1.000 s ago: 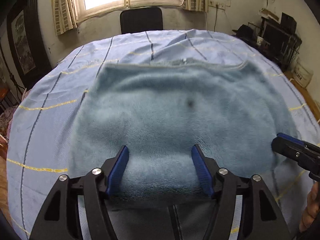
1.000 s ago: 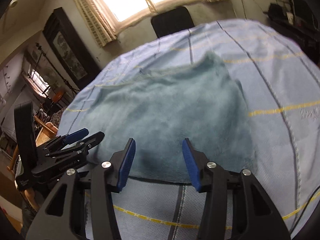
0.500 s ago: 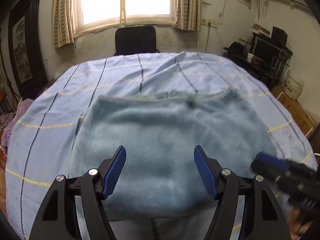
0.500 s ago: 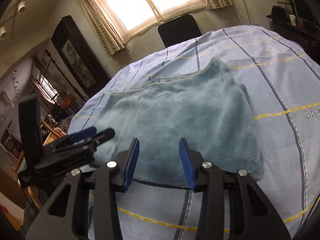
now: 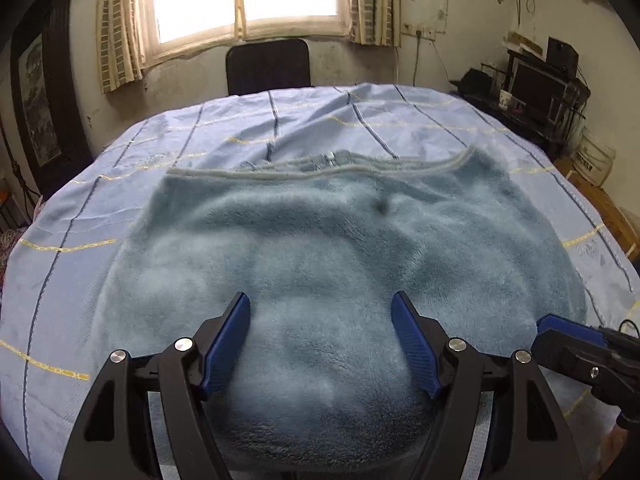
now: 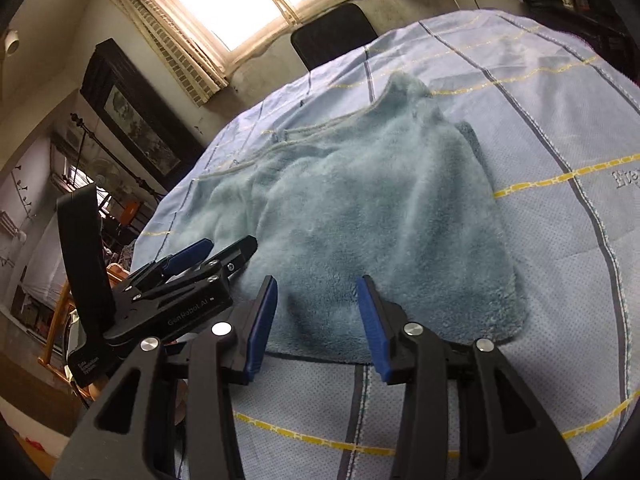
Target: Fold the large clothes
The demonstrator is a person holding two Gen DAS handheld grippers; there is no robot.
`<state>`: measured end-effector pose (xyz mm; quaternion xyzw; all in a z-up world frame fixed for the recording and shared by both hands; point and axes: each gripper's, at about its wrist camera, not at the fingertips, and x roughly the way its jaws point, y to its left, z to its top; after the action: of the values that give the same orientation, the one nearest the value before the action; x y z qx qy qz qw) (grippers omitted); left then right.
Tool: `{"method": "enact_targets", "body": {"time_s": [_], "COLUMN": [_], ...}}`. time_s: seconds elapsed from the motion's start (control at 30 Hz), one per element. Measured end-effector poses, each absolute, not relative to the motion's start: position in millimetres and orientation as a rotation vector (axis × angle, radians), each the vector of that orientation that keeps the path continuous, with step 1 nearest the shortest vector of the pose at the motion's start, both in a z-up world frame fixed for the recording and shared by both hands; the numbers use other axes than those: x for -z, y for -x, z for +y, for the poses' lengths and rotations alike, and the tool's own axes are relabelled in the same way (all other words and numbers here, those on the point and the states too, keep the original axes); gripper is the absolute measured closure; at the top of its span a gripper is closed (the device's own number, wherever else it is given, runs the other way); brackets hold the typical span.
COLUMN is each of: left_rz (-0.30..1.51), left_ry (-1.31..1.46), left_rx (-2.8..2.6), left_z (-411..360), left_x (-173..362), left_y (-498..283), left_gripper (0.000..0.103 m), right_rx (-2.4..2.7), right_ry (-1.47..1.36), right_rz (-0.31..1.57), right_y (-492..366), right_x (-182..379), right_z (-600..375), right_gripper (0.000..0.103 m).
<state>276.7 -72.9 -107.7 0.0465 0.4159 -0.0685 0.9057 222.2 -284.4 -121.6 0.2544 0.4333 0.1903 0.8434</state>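
A fluffy blue-grey fleece garment (image 5: 328,256) lies folded flat on the bed, its trimmed edge at the far side. My left gripper (image 5: 320,340) hovers over the garment's near hem. Its jaws are opening, and only the fleece lying below shows between them, unpinched. In the right wrist view the same garment (image 6: 360,208) spreads ahead, and my right gripper (image 6: 316,320) stands open just above its near edge, holding nothing. The left gripper (image 6: 212,252) shows there at the garment's left side. The right gripper (image 5: 568,336) shows at the garment's right side in the left wrist view.
A light-blue bedsheet (image 5: 120,168) with dark and yellow stripes covers the bed. A black chair (image 5: 268,66) stands behind the bed under the window. Shelves with equipment (image 5: 540,88) line the right wall, and a dark framed picture (image 6: 136,120) hangs at the left.
The left gripper's jaws have spread a little wider and its view has shifted slightly over the garment. The right gripper has barely moved. The garment lies as before.
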Motion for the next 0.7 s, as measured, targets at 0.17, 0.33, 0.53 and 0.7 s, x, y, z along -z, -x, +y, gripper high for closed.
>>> {"method": "enact_targets", "body": {"time_s": [0.17,0.33,0.53,0.7], "left_rz": [0.816,0.866,0.842,0.809], "left_ry": [-0.081,-0.129,-0.128,-0.123], "left_rx": [0.093,0.059,0.059,0.038], "left_z": [-65.3,-68.9,-66.1,-61.6], "left_x": [98.5,116.8,112.7,105.6], "left_y": [-276.5,-284.3,-280.3,-277.0], "left_gripper": [0.029,0.028,0.028,0.029], "right_rx": [-0.446,-0.405,-0.411,-0.412], "right_ry": [-0.527,-0.507,-0.573,-0.576], "right_rz": [0.881,0.909,0.929,0.923], "right_y": [-213.2,-218.9,-223.1,-222.5], "right_x": [115.8,122.8,129.6,128.8], "right_z": [-278.3,-278.2,-287.4,-287.9], "right_gripper": [0.059,0.061,0.061,0.061]}}
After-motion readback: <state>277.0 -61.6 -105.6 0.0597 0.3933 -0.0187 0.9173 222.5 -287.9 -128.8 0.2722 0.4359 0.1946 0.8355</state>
